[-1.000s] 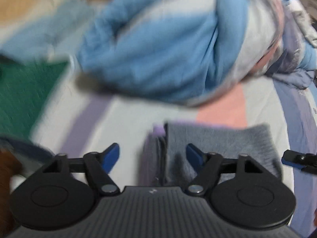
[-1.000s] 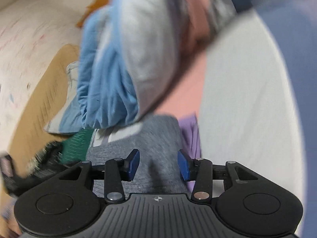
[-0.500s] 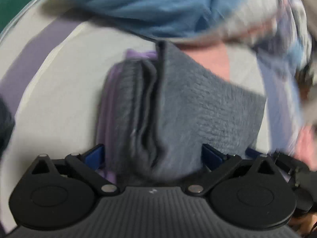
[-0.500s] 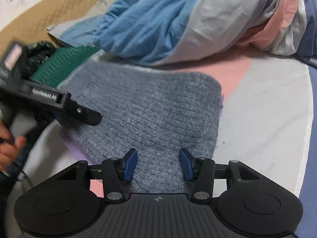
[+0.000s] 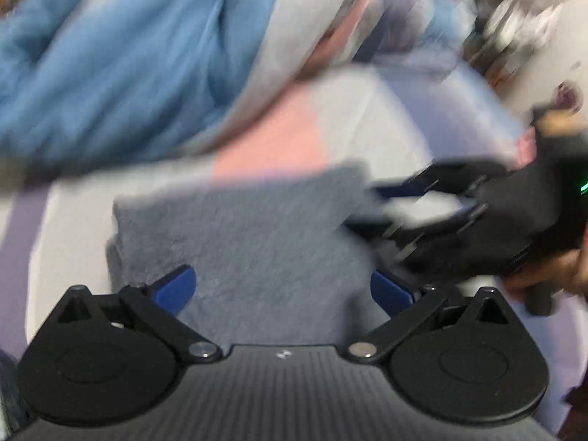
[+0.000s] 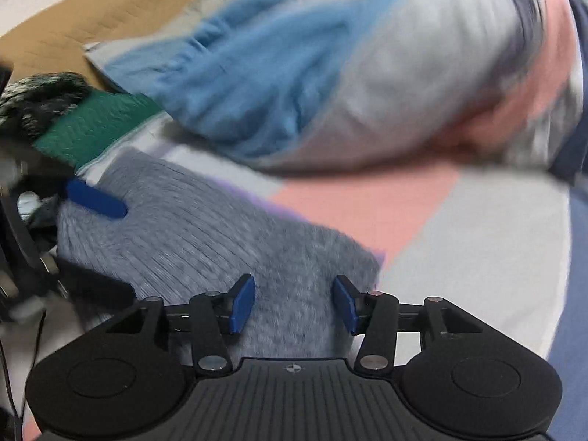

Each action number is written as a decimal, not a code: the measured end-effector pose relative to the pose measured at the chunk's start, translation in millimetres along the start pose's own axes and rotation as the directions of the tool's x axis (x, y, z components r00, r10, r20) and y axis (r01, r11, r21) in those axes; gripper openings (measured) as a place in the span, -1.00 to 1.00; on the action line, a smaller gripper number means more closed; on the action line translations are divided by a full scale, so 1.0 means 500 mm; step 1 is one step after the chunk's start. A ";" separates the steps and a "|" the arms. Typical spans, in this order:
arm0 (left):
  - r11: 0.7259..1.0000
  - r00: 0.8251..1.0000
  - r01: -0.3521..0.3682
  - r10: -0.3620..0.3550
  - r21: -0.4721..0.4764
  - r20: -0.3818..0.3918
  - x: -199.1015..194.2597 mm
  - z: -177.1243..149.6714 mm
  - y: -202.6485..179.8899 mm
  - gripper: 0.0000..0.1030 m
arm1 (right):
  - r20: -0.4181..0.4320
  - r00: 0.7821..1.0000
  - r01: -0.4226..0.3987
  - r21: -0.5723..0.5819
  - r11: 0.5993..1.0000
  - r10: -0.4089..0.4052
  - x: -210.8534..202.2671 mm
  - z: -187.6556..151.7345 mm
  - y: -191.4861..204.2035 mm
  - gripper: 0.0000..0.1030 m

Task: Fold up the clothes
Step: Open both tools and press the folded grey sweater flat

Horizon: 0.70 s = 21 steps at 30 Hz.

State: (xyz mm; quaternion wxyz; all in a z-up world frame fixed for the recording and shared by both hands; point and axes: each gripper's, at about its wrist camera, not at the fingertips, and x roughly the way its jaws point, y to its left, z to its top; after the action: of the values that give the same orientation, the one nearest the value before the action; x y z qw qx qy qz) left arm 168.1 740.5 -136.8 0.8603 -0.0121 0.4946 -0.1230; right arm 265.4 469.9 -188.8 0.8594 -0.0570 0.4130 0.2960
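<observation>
Folded grey sweater flat on bed. Left hand-held gripper released, straddling near edge. Right hand-held gripper released over corner.

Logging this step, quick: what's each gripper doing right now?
Left gripper: open, holding nothing, over the grey sweater.
Right gripper: open, holding nothing, over the same sweater.

Both pics are soft and smeary from fast moving. Light is even and a bit dim, no glare. Left view is blurriest: the blue blanket is streaky. Right view is sharper near the grey sweater. Edges bend round w/ dark corners. Small shadow under blanket.
</observation>
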 end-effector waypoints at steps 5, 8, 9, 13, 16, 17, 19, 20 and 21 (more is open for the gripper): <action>0.994 0.995 -0.102 0.102 0.039 0.013 0.027 -0.015 -0.030 0.99 | -0.043 0.999 0.014 -0.007 1.000 -0.015 0.020 0.011 0.005 -0.03; 0.995 0.995 -0.095 0.096 -0.036 0.031 -0.012 -0.008 -0.028 0.99 | -0.020 0.999 -0.024 0.043 0.999 0.025 -0.026 0.031 -0.016 -0.17; 0.995 0.995 -0.086 0.088 -0.056 0.050 -0.038 -0.004 -0.034 0.99 | 0.024 0.999 -0.032 0.053 0.998 0.031 -0.057 0.028 -0.016 -0.30; 0.996 0.995 -0.070 0.074 -0.059 0.066 -0.088 -0.019 -0.040 0.99 | 0.045 0.996 -0.071 -0.010 0.997 0.072 -0.110 -0.026 0.025 -0.26; 0.992 0.993 -0.119 0.119 -0.033 -0.003 -0.046 -0.047 -0.034 0.99 | -0.019 0.998 -0.069 -0.044 0.997 0.068 -0.076 -0.077 0.055 -0.22; 0.990 0.990 -0.143 0.143 -0.011 -0.010 -0.038 -0.044 -0.041 0.99 | -0.036 0.997 -0.066 -0.048 0.997 0.064 -0.059 -0.094 0.062 -0.21; 0.982 0.982 -0.188 0.189 0.021 -0.022 -0.027 -0.035 -0.057 0.99 | -0.037 0.997 -0.061 0.026 0.998 0.062 -0.058 -0.080 0.055 -0.20; 0.980 0.979 -0.201 0.201 0.012 -0.016 -0.035 -0.030 -0.068 0.99 | -0.044 0.997 -0.063 0.066 0.996 0.066 -0.065 -0.069 0.049 -0.19; 0.979 0.979 -0.206 0.206 -0.002 0.001 -0.051 -0.028 -0.081 0.99 | -0.036 0.996 -0.073 0.078 0.994 0.076 -0.086 -0.066 0.046 -0.14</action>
State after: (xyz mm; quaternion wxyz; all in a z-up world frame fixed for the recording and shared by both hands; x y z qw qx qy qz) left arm 135.9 708.2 -116.6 0.8686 0.0383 0.4929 -0.0329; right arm 209.7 457.5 -175.1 0.8411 -0.0141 0.4425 0.3106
